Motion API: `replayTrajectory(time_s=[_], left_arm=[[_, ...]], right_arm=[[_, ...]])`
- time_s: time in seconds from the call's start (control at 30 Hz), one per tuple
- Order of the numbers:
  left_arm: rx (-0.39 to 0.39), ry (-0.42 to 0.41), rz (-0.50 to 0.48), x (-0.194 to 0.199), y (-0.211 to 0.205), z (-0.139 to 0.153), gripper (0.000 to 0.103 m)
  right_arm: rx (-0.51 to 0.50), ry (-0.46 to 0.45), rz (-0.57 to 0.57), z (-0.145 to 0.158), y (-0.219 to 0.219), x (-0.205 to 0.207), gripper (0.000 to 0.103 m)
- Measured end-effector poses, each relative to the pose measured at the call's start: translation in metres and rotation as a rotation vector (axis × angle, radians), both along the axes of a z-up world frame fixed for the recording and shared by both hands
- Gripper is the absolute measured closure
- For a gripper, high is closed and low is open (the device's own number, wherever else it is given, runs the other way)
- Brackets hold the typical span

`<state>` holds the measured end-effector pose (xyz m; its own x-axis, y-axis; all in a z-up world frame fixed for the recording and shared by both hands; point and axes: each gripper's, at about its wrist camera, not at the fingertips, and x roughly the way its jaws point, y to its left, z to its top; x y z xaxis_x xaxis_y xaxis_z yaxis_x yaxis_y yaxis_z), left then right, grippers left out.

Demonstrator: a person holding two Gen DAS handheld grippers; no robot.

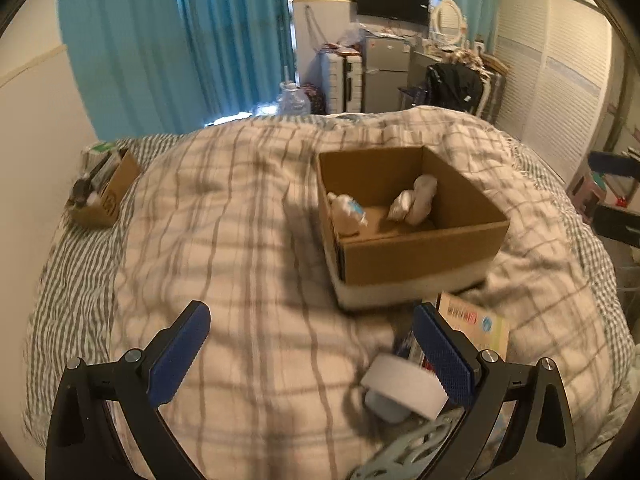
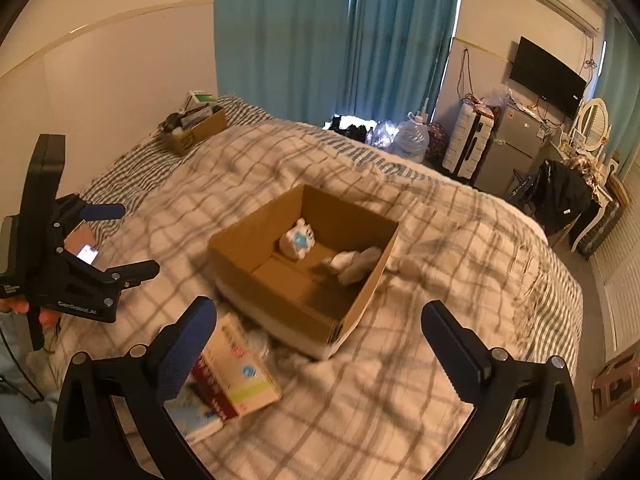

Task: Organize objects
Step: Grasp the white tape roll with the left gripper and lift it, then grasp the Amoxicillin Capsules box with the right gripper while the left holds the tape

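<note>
An open cardboard box sits on the plaid bedcover. Inside it lie a white bottle with a blue label and a crumpled white bundle. My left gripper hovers open over bare cover, down-left of the box. Close to its right finger lie a white tape roll and a medicine carton. My right gripper is open and empty, just in front of the box, with the carton beside its left finger.
A smaller cardboard box full of items stands at the bed's far left, by the wall. A lit phone lies beneath the left gripper. A pale patterned item lies beside the tape. Furniture and a wardrobe stand beyond the bed.
</note>
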<state>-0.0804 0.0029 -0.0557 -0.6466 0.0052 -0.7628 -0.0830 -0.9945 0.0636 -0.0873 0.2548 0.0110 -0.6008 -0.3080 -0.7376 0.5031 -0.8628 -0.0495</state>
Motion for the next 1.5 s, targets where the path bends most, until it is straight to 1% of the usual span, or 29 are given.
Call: replayTrajectory(time_s=[0.1, 0.17, 0.23, 0.33, 0.43, 0.5, 0.6, 0.7, 0.77, 0.83, 0.87, 0.93, 1.07, 1.23, 1.37, 1.4, 1.5], left_arm=[[0.038, -0.031, 0.039, 0.014, 0.002, -0.024, 0.0], [0.076, -0.048, 0.04, 0.023, 0.004, -0.038, 0.0], [0.087, -0.065, 0.041, 0.03, 0.007, -0.049, 0.0], [0.077, -0.11, -0.005, 0.031, 0.018, -0.063, 0.0], [0.083, -0.141, -0.056, 0.029, 0.026, -0.072, 0.0], [0.071, -0.158, -0.092, 0.029, 0.033, -0.075, 0.0], [0.025, -0.171, -0.18, 0.028, 0.048, -0.08, 0.0], [-0.075, -0.172, -0.241, 0.019, 0.066, -0.088, 0.0], [-0.081, -0.197, -0.267, 0.013, 0.069, -0.095, 0.0], [-0.069, -0.233, -0.284, 0.008, 0.07, -0.104, 0.0], [-0.057, -0.248, -0.296, 0.006, 0.07, -0.108, 0.002], [-0.031, -0.276, -0.313, 0.005, 0.07, -0.115, 0.017], [0.015, -0.258, -0.307, 0.007, 0.065, -0.11, 0.017], [0.068, -0.195, -0.282, 0.016, 0.049, -0.087, 0.017], [0.089, -0.156, -0.224, 0.015, 0.025, -0.066, 0.017], [0.103, -0.146, -0.214, 0.011, 0.019, -0.062, 0.017], [0.184, -0.104, -0.179, 0.005, -0.005, -0.044, 0.017]], right_arm=[[0.032, -0.012, 0.006, -0.025, 0.0, 0.013, 0.0], [0.063, -0.009, 0.008, -0.044, -0.002, 0.021, 0.0], [0.095, -0.036, 0.023, -0.063, -0.004, 0.026, 0.0], [0.099, -0.084, 0.049, -0.08, -0.003, 0.029, 0.0], [0.097, -0.104, 0.044, -0.087, 0.0, 0.025, 0.0], [0.097, -0.101, 0.038, -0.087, 0.001, 0.023, 0.0], [0.096, -0.107, 0.043, -0.089, -0.001, 0.02, 0.0], [0.112, -0.119, 0.048, -0.092, -0.005, 0.018, 0.0], [0.12, -0.122, 0.046, -0.093, -0.006, 0.016, 0.0], [0.118, -0.122, 0.047, -0.092, -0.006, 0.015, 0.0], [0.116, -0.122, 0.05, -0.093, -0.006, 0.015, 0.0], [0.12, -0.129, 0.058, -0.094, -0.008, 0.013, 0.0], [0.13, -0.138, 0.071, -0.097, -0.014, 0.01, 0.0], [0.159, -0.135, 0.097, -0.101, -0.025, 0.007, 0.0], [0.184, -0.16, 0.148, -0.109, -0.037, 0.008, 0.0], [0.184, -0.171, 0.168, -0.111, -0.042, 0.01, 0.0], [0.176, -0.2, 0.21, -0.12, -0.053, 0.011, 0.0]])
